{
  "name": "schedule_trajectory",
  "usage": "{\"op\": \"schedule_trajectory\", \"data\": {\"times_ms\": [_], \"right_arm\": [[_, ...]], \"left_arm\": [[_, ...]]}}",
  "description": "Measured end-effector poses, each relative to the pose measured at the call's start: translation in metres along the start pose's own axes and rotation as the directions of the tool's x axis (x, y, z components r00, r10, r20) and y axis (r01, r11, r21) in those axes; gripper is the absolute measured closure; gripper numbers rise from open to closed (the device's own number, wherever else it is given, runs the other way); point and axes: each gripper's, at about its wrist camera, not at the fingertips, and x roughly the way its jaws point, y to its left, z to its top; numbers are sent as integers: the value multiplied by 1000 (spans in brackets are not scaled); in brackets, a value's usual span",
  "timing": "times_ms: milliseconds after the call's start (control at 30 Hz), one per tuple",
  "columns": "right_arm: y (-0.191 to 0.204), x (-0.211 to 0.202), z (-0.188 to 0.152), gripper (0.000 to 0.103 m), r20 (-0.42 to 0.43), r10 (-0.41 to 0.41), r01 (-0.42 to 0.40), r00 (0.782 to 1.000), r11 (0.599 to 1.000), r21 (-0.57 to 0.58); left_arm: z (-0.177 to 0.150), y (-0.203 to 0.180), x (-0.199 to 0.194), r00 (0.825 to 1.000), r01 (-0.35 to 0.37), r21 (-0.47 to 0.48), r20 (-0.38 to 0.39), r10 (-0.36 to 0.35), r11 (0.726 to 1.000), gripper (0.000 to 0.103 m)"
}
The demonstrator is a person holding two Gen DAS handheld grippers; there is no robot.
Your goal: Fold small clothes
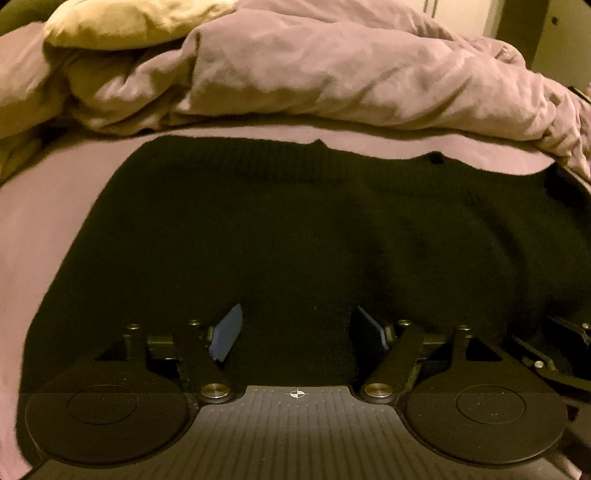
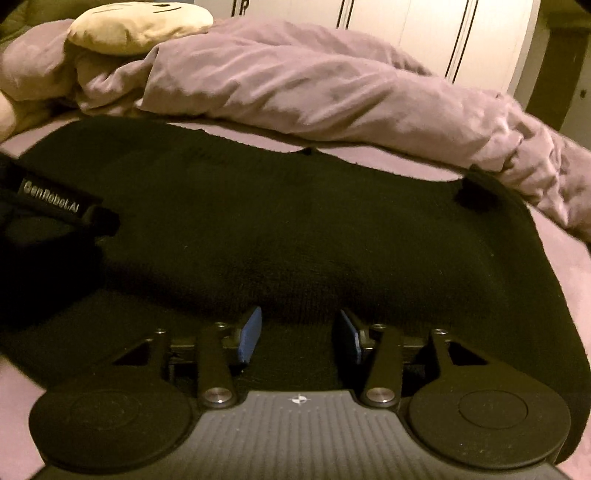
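Note:
A black knit garment (image 1: 288,229) lies spread flat on the pink bed sheet (image 1: 44,229). My left gripper (image 1: 297,330) is open, its blue pads wide apart, low over the garment's near edge. The same garment (image 2: 295,229) fills the right wrist view. My right gripper (image 2: 299,334) is open too, its blue pads apart just above the garment's near hem. The left gripper's body (image 2: 55,199), marked GenRobot.AI, shows at the left of the right wrist view, over the garment. Part of the right gripper (image 1: 561,350) shows at the right edge of the left wrist view.
A crumpled pink duvet (image 1: 332,74) is heaped along the far side of the bed, just behind the garment. A cream cushion (image 2: 136,26) rests on it at the far left. White wardrobe doors (image 2: 424,37) stand behind the bed.

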Motion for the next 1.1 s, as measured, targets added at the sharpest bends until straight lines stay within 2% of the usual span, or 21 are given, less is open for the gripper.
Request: {"op": "schedule_trajectory", "data": {"times_ms": [100,167,300,500,567,667,767,833,867,933,1033,1100], "right_arm": [[-11,-18,5,61,8,28,-29,1000,995,96],[-11,-28,4,66,22,23,-25,999,993,118],[-3,-33,3,70,60,36,-43,998,992,116],[8,-23,9,77,83,35,-48,996,987,156],[11,-17,9,79,79,22,-35,997,987,159],[14,-11,11,79,64,19,-29,998,987,161],[20,-17,16,79,108,26,-41,994,989,139],[26,-15,17,79,111,41,-55,993,990,130],[28,-10,17,79,95,53,-66,994,989,130],[30,4,13,78,44,86,-91,995,985,149],[30,8,9,78,55,92,-99,994,982,161],[30,7,10,78,51,96,-103,994,981,164]], "left_arm": [[-4,12,-16,1000,25,-80,-16,-27,996,26],[-10,21,-26,999,27,-111,-22,-29,993,22],[-22,37,-44,999,7,-141,-51,-14,990,21],[-54,77,-67,993,-21,-275,-115,-12,961,21],[-64,84,-67,992,6,-292,-117,-42,956,21],[-67,87,-65,988,7,-275,-144,-48,961,22],[-77,97,-70,987,10,-325,-151,-63,946,16],[-89,110,-66,984,-15,-371,-172,-53,928,17],[-93,118,-65,984,-1,-408,-161,-71,913,18],[-94,128,-65,988,38,-478,-116,-106,878,17],[-87,140,-56,990,79,-545,-57,-130,835,17],[-80,153,-49,988,118,-602,-10,-155,790,17]]}}
